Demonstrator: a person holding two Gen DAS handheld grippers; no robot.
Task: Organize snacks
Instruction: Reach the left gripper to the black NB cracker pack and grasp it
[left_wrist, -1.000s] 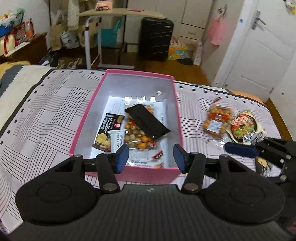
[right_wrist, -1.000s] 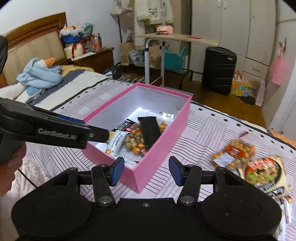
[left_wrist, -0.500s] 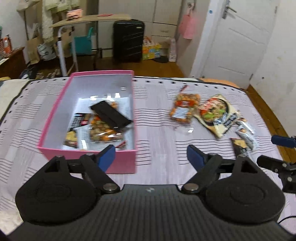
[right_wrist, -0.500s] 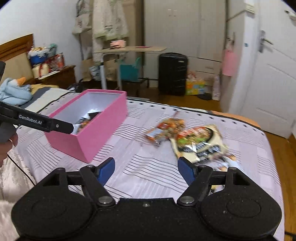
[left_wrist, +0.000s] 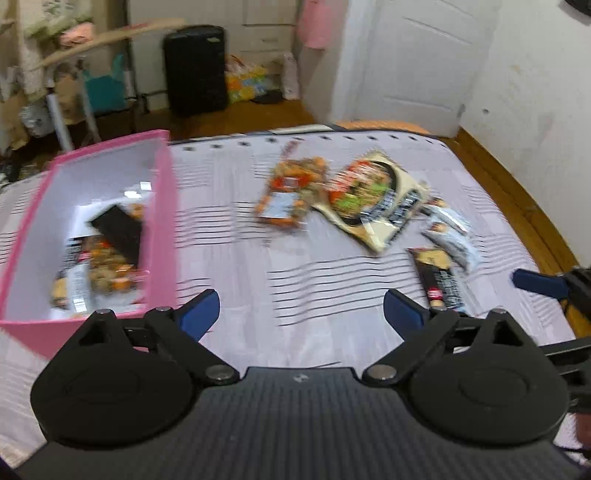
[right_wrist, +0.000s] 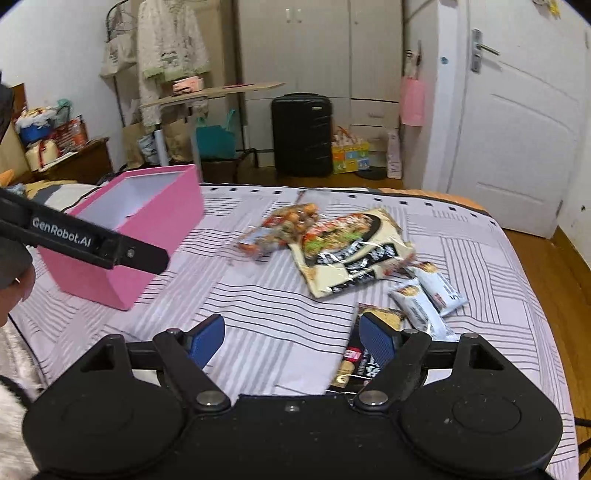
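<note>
1. Nearest the right gripper (right_wrist: 291, 341), its fingers (right_wrist: 205, 338) stood spread with nothing between them. They had opened earlier in the last second and then held. The dark snack bar (right_wrist: 360, 363) lay on the bed (right_wrist: 258, 306) partly under the right-hand finger.
2. That bar's long axis ran roughly toward and away from the wrist camera, its far end pointing at the noodle packet (right_wrist: 351, 251). Judged from here, a closing grip could catch only one edge and let the slim bar twist or slide on the soft cover.
3. The left gripper (left_wrist: 301, 312) also had its fingers (left_wrist: 197, 312) wide apart and empty. They had just been opening further. The view was blurred, so a hurried reach might well miss its mark.
4. Just beyond the bar, two pale small packets (right_wrist: 424, 295) lay side by side, angled toward the noodle packet. They might be dragged along if the fingers closed too wide.
5. The noodle packet lay flat, touching the bag of mixed nuts (right_wrist: 284, 225) on its left. Lifting one could tug the other.
6. Left of the noodle packet and well apart stood the pink box (right_wrist: 147, 225), long axis running away from the cameras, already holding several snacks (left_wrist: 107, 258). Five items remained outside on the bed.
</note>
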